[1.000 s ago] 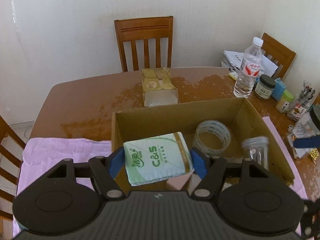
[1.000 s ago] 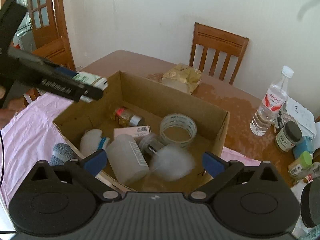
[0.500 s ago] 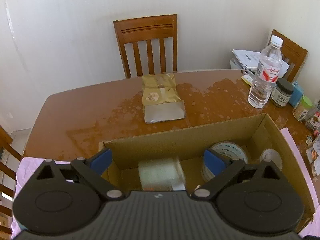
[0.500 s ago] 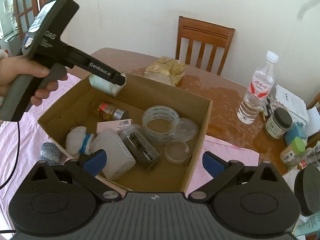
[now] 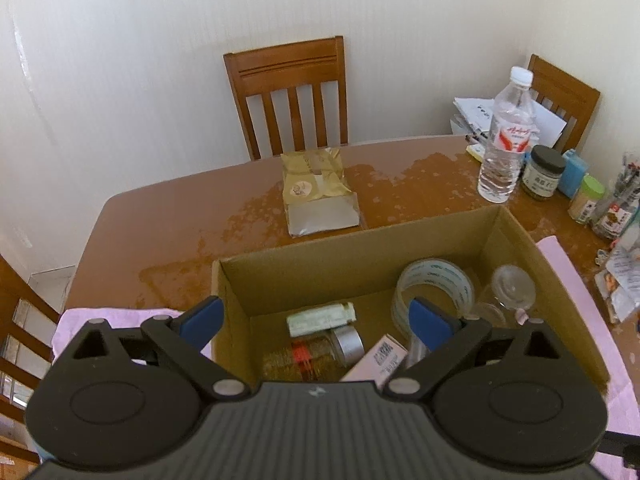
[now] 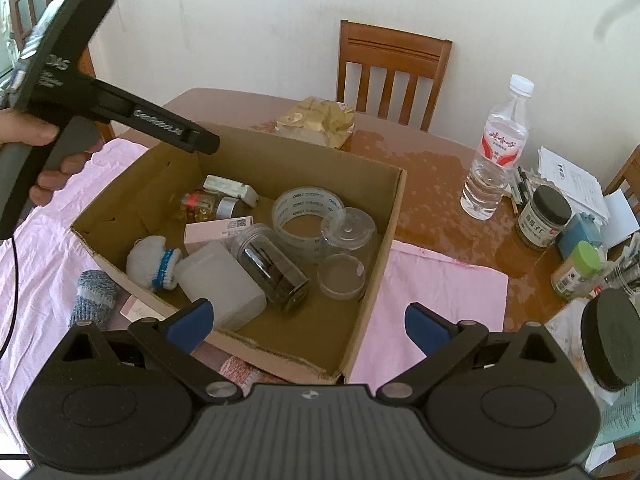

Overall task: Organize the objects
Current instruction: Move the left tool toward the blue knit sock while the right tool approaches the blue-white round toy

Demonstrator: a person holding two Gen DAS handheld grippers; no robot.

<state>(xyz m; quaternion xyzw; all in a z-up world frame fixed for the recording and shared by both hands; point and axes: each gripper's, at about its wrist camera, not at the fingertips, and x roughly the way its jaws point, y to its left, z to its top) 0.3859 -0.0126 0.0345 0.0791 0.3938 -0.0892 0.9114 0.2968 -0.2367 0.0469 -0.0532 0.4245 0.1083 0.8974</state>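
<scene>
Your left gripper (image 5: 316, 316) hangs above the open brown cardboard box (image 6: 394, 204) with its jaws spread and nothing between them. The pale green tissue packet (image 5: 321, 319) lies inside against the far wall, beside the small amber glass jar (image 5: 316, 354); that placement looks finished. Your right gripper (image 6: 306, 322), jaws likewise apart and empty, waits over the near rim. The blue knitted sock (image 6: 94, 292) on the pink cloth (image 6: 436, 284) outside the box appears unsorted.

White walls (image 5: 120, 80), wooden chair (image 5: 286, 92)
</scene>
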